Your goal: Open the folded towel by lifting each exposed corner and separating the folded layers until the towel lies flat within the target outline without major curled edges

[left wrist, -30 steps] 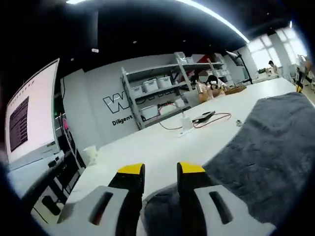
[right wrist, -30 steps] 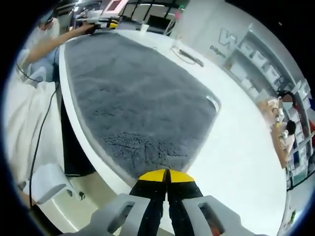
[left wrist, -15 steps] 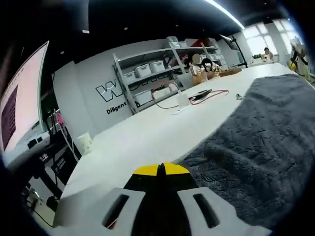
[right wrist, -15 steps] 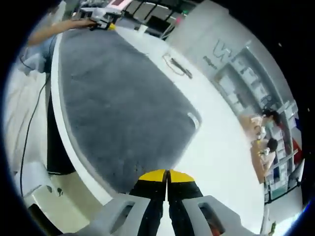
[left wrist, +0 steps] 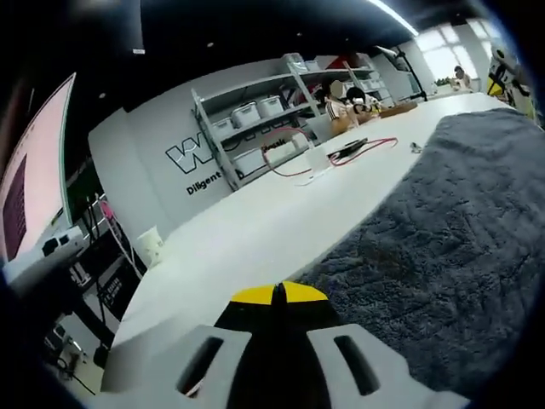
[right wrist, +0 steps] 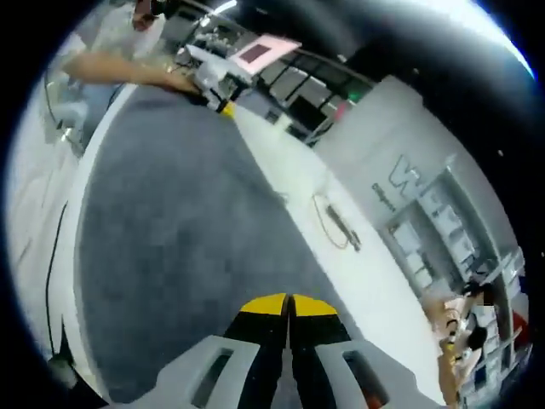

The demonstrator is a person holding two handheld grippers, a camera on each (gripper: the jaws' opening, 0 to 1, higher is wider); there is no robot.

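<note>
Both the left hand-held gripper [left wrist: 278, 294] and right hand-held gripper [right wrist: 288, 304] clamp edges of the grey towel [right wrist: 179, 247] over the white table [left wrist: 255, 230].

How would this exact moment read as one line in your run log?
left gripper: shut at towel corner | right gripper: shut at opposite end | towel: spread on white table

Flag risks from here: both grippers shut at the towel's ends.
1. The left gripper and right gripper pinch opposite ends of the grey towel; a thin grip may slip.
2. The towel's near side lies along the white table's edge and may slide off.
3. The red cable lies nearby; dragging may snag it.
</note>
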